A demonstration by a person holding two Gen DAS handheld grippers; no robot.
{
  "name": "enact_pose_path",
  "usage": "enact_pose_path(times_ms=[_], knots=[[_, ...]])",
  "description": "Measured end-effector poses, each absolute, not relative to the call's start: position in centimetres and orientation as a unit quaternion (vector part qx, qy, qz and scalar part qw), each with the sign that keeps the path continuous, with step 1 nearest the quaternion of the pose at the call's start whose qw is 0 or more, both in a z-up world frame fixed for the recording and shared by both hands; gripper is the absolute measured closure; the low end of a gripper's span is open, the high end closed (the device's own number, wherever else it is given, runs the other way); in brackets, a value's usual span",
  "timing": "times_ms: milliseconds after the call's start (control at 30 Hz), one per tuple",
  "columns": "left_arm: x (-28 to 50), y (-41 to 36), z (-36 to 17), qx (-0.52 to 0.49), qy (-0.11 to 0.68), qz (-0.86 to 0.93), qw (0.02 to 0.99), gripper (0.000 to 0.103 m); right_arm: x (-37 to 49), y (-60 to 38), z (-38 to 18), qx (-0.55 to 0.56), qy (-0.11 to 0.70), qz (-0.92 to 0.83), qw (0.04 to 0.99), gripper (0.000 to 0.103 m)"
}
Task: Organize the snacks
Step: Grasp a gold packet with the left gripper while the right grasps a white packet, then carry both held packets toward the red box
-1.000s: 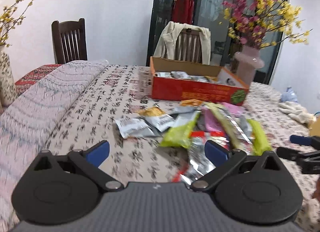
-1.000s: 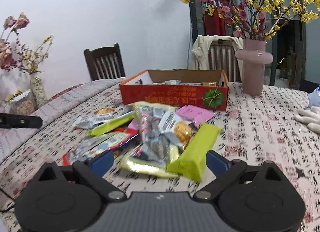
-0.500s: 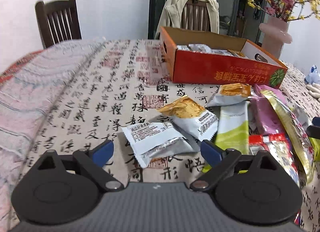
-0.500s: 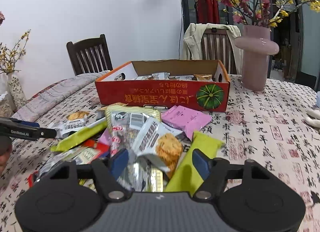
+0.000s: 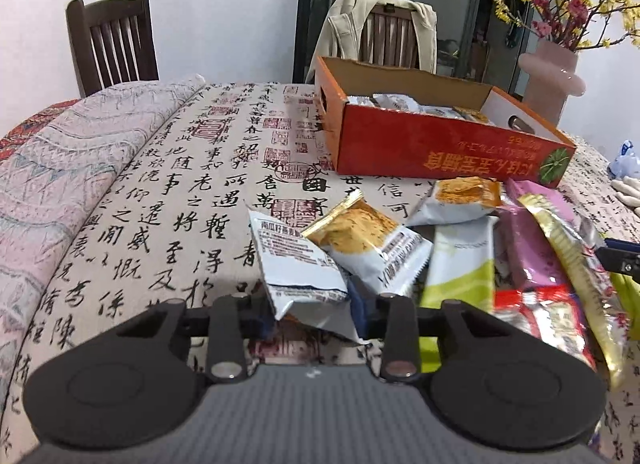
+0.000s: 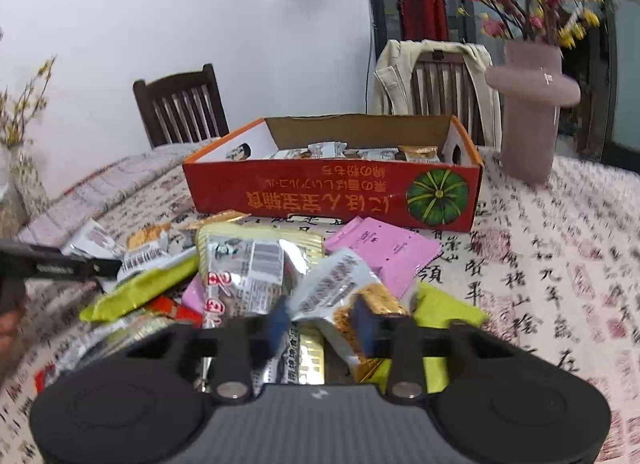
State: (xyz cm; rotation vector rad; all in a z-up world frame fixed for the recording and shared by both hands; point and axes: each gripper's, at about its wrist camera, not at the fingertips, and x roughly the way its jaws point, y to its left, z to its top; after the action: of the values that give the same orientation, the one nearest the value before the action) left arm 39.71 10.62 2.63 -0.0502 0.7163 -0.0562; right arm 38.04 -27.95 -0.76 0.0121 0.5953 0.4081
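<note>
A pile of snack packets lies on the calligraphy tablecloth in front of a red cardboard box [image 5: 420, 152] [image 6: 320, 192] that holds several packets. My left gripper [image 5: 312, 314] is at the pile's left edge. Its jaws are closing and pinch the near end of a white snack packet [image 5: 296, 260], which crumples between the pads. My right gripper [image 6: 322, 322] is over the middle of the pile. Its jaws are closing too, and the pads press a silver packet with a golden cracker picture [image 6: 340, 292]. A green bar [image 5: 456, 264] and a pink packet [image 6: 384, 248] lie beside them.
A pink vase [image 6: 528, 104] with flowering branches stands right of the box. Two wooden chairs stand behind the table, one with a beige jacket [image 5: 376, 12] draped over it. A folded patterned blanket [image 5: 60, 184] covers the table's left side. The left gripper's side [image 6: 60, 264] shows at the right wrist view's left edge.
Both grippers moved forward and down to the snack pile. Both sets of jaws went from wide open to pinching a packet each.
</note>
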Motion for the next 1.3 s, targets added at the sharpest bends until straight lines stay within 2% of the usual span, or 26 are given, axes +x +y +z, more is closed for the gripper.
enact_pose_path(times_ms=[33, 67, 167, 333, 367, 933, 1300], knots=[[39.2, 10.6, 2.8, -0.025, 0.347, -0.025, 0.937, 0.084, 37.8, -27.9, -0.6, 0.002, 0.289, 0.200, 0.936, 0.081], [38.7, 10.6, 3.2, -0.027, 0.344, -0.024, 0.938, 0.086, 37.7, -28.0, -0.5, 0.002, 0.287, 0.200, 0.937, 0.083], [37.0, 10.7, 4.3, -0.037, 0.333, -0.022, 0.942, 0.086, 36.8, -28.2, -0.1, 0.003, 0.279, 0.204, 0.938, 0.089], [34.0, 10.6, 6.1, -0.042, 0.311, -0.014, 0.949, 0.086, 34.9, -28.9, 0.4, -0.003, 0.268, 0.204, 0.942, 0.092], [33.3, 10.4, 6.6, -0.043, 0.306, -0.014, 0.951, 0.086, 34.5, -29.1, 0.6, 0.001, 0.264, 0.201, 0.943, 0.102], [29.1, 6.9, 9.1, -0.038, 0.274, -0.045, 0.960, 0.086, 27.9, -33.3, 3.6, 0.028, 0.205, 0.197, 0.958, 0.103], [34.2, 5.5, 11.6, -0.026, 0.242, -0.079, 0.967, 0.086, 30.1, -33.3, 6.4, -0.004, 0.161, 0.185, 0.969, 0.103]])
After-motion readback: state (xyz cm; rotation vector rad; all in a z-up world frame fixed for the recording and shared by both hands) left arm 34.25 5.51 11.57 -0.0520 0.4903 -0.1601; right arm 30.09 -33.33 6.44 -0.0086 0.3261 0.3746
